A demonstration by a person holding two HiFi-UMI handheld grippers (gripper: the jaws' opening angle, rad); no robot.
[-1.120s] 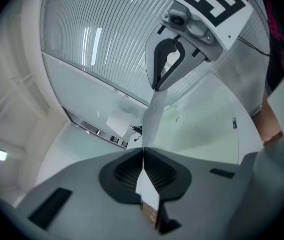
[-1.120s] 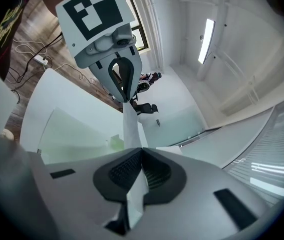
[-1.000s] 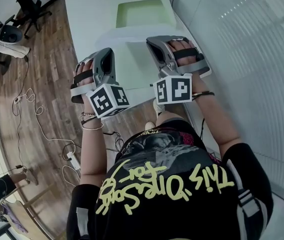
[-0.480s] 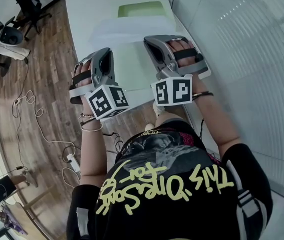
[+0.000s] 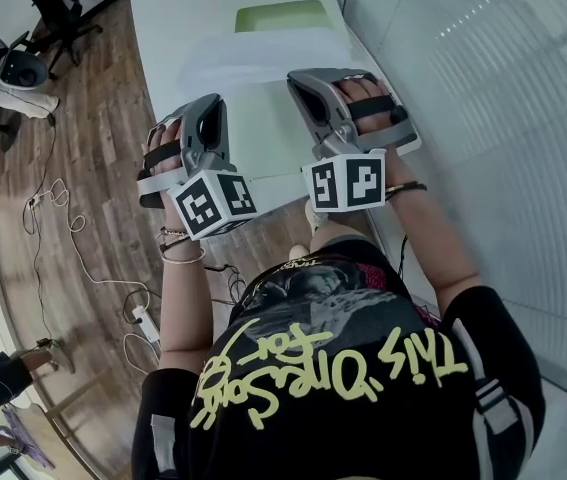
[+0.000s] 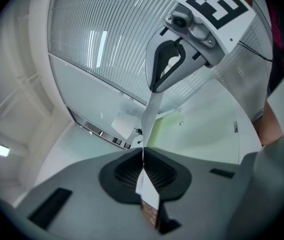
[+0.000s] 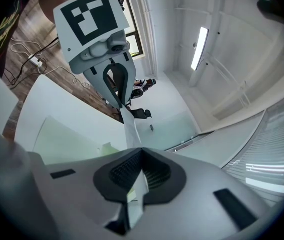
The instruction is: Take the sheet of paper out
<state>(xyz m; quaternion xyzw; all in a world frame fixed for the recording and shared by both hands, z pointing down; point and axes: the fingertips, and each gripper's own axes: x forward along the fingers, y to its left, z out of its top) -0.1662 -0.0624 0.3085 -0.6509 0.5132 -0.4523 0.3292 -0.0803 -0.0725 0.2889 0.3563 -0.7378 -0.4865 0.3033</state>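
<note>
A white sheet of paper (image 5: pixel 253 63) is stretched between my two grippers above a pale green folder (image 5: pixel 281 16) on the white table (image 5: pixel 163 28). My left gripper (image 5: pixel 214 106) is shut on the sheet's left edge. My right gripper (image 5: pixel 303 83) is shut on its right edge. In the left gripper view the sheet (image 6: pixel 149 114) runs edge-on from my shut left gripper (image 6: pixel 143 151) up to the other gripper (image 6: pixel 174 69), with the folder (image 6: pixel 197 134) below. The right gripper view mirrors this: the sheet (image 7: pixel 130 131) leaves my right gripper (image 7: pixel 140 151).
A glass wall with blinds (image 5: pixel 483 88) runs along the right of the table. The wooden floor (image 5: pixel 83 198) on the left carries loose cables and a power strip (image 5: pixel 146 320). An office chair (image 5: pixel 58 3) stands at the far left.
The sheet's far part has come to cover more of the green folder, leaving only a strip of it showing. Both grippers have stayed almost in place, still shut on the sheet.
</note>
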